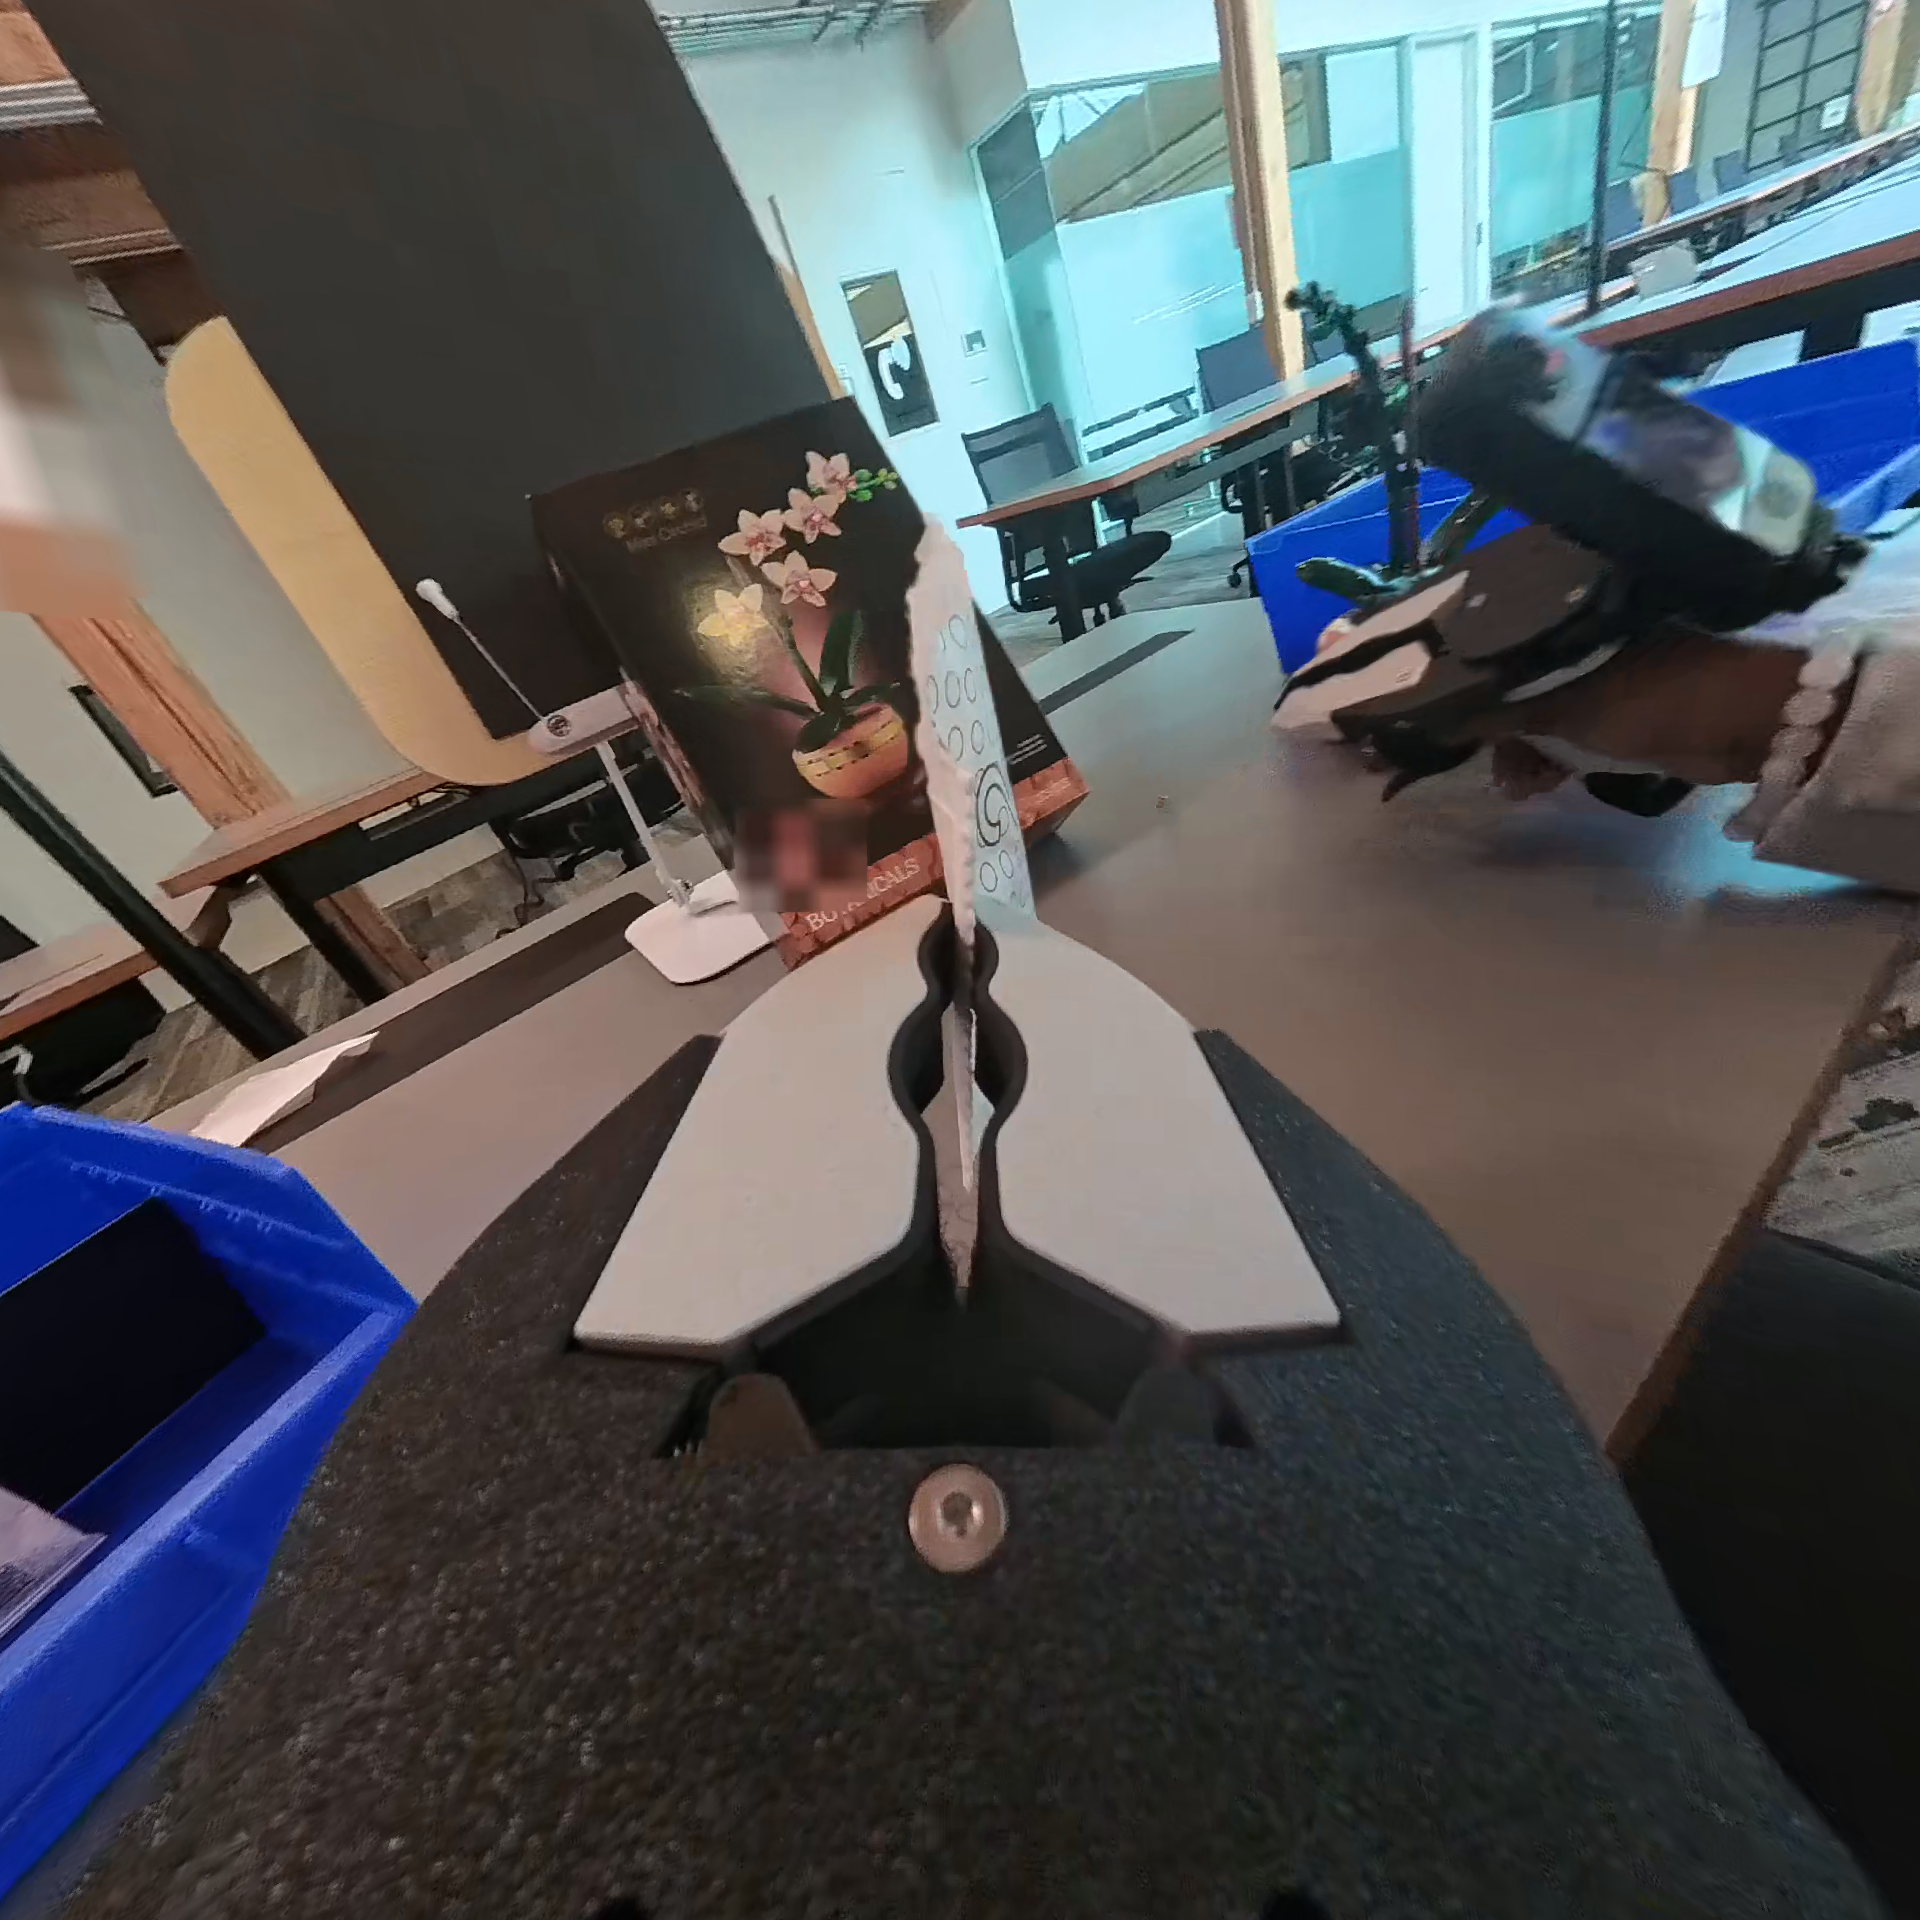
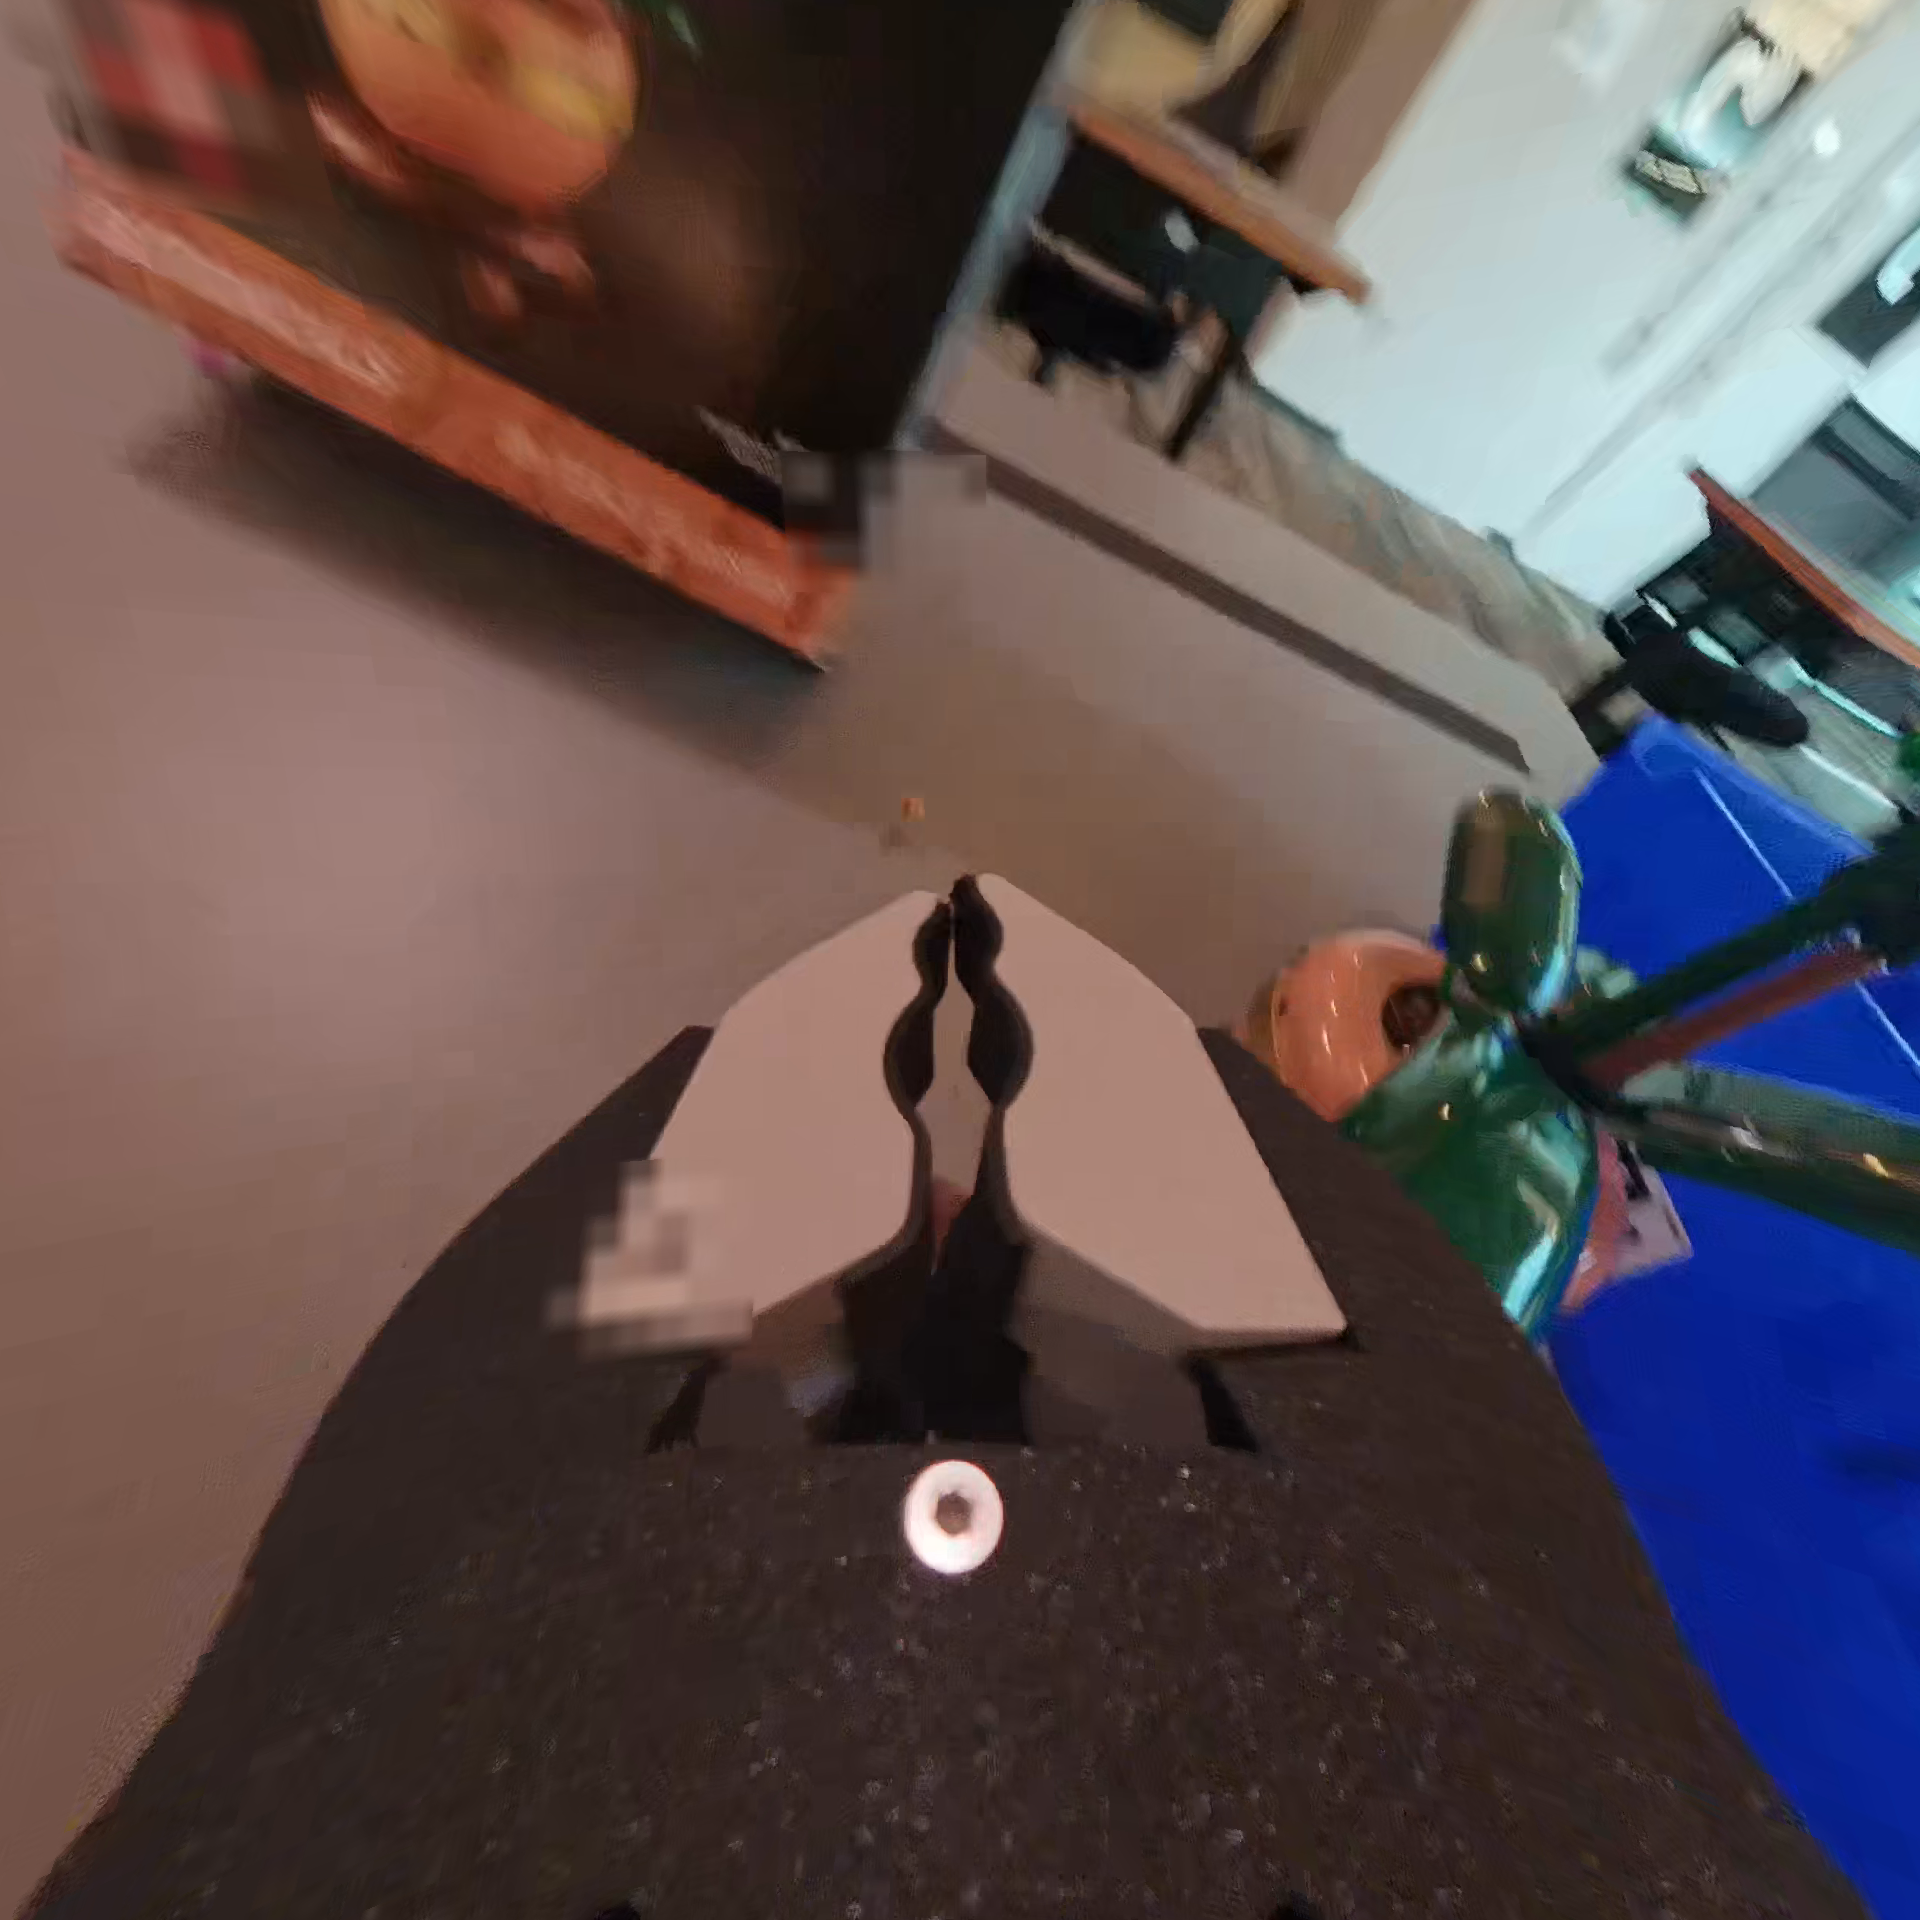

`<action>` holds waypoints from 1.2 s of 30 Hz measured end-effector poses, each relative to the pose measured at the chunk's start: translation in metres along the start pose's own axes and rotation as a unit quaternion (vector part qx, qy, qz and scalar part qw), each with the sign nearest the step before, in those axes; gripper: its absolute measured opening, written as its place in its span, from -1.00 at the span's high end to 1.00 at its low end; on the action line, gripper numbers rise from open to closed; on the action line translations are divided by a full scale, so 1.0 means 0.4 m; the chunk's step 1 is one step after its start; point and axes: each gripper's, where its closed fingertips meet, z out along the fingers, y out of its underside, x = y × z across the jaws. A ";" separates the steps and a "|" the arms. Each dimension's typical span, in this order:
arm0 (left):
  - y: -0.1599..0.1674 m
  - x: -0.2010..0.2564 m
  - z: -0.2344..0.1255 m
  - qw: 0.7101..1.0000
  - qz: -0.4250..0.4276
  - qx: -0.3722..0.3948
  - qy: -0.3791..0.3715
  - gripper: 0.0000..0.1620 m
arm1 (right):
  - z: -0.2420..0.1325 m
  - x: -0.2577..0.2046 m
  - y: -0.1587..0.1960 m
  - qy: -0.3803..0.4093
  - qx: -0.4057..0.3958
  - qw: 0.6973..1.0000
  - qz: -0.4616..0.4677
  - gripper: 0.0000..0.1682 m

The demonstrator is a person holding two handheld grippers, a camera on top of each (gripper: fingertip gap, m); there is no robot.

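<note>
My left gripper (image 1: 961,935) is shut on a thin white paper packet (image 1: 961,727) printed with circles. The packet stands on edge between the pads, and its torn top rises above the fingertips. Behind it a dark box with an orchid picture (image 1: 769,665) stands on the grey table (image 1: 1351,987). My right gripper (image 2: 961,894) is shut, with its tips together just above the table and nothing visible between them. It also shows in the left wrist view (image 1: 1309,686), held by a hand at the right. A tiny tan piece (image 2: 912,805) lies on the table just ahead of its tips.
A brick-built plant with green leaves (image 2: 1496,1091) and a terracotta pot (image 2: 1340,997) stands at the right beside a blue bin (image 2: 1766,1351). Another blue bin (image 1: 156,1351) is at the near left. A white lamp base (image 1: 696,935) and a paper scrap (image 1: 281,1081) lie at the left.
</note>
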 end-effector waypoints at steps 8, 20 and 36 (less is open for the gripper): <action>-0.034 0.011 -0.041 0.999 -0.008 0.045 0.017 1.00 | 0.169 0.064 -0.044 0.042 -0.176 0.983 0.023 1.00; -0.041 -0.037 -0.086 0.996 -0.035 0.077 0.023 1.00 | 0.309 0.053 0.034 0.032 -0.277 0.947 0.160 0.99; -0.001 -0.009 -0.062 0.996 -0.049 0.065 0.044 1.00 | 0.179 -0.068 0.077 -0.075 -0.237 0.955 0.161 1.00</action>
